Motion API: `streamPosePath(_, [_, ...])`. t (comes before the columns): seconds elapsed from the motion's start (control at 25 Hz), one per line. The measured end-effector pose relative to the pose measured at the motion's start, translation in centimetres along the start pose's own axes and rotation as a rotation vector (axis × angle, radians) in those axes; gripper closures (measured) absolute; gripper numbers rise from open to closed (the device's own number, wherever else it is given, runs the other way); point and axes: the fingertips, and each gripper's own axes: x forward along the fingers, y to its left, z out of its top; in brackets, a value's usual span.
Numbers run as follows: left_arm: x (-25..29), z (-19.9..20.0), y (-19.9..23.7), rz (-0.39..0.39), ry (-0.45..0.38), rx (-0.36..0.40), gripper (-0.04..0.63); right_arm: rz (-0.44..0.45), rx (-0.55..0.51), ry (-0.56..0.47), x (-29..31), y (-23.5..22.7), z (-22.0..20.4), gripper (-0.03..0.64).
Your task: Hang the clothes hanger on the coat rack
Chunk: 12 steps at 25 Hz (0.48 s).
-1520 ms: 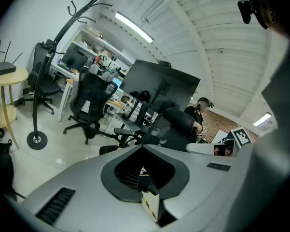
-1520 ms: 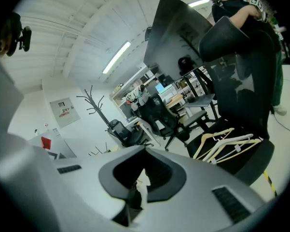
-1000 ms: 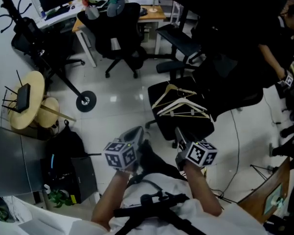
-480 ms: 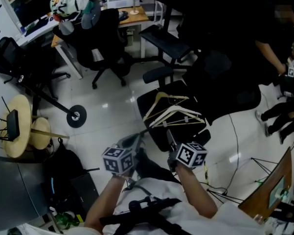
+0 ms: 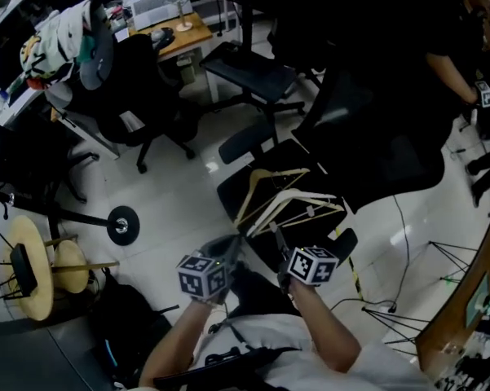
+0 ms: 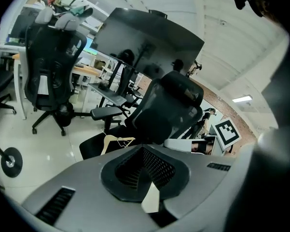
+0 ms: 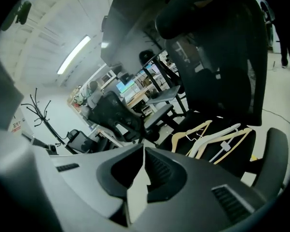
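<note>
nearest, the person's two hands hold the grippers side by side and close together, both tilted forward and down. the left gripper [image 5: 231, 244] has its jaws pressed together with nothing between them. the right gripper [image 5: 275, 233] shows a narrow slit between its jaws, which have just been opening, and nothing sits in that slit either.

just beyond both grippers stands a black office chair [image 5: 228, 192]. on its seat lie the clothes hangers [image 5: 287, 202], a loose pile of pale wooden ones, touched by neither gripper. the chair's tall back rises on the far right side of the seat.

to the left, well apart from that chair, the coat rack [image 5: 122, 225] stands on the pale floor [image 5: 179, 210]. its round base shows from above and its black pole runs off toward the left edge. in the right gripper view its bare black branches stand upright against a white wall.

farther off, a second office chair [image 5: 139, 88] has clothes [image 5: 57, 35] draped over its back, and a wooden desk [image 5: 183, 32] stands beyond it.
</note>
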Motion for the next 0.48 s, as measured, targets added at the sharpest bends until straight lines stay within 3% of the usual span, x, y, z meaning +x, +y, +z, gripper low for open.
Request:
streamPosePath(0.28, [5.3, 1.6, 2.7, -0.029, 0.098, 0.014, 0.601, -0.154, 0.048, 0.035, 5.2, -5.4, -0.8, 0.586])
streamPosePath(0.48, [7.4, 0.9, 4.8, -0.037, 0.145, -0.03, 0.601, -0.258, 0.051, 0.051, 7.8, -7.7, -0.7, 0.57])
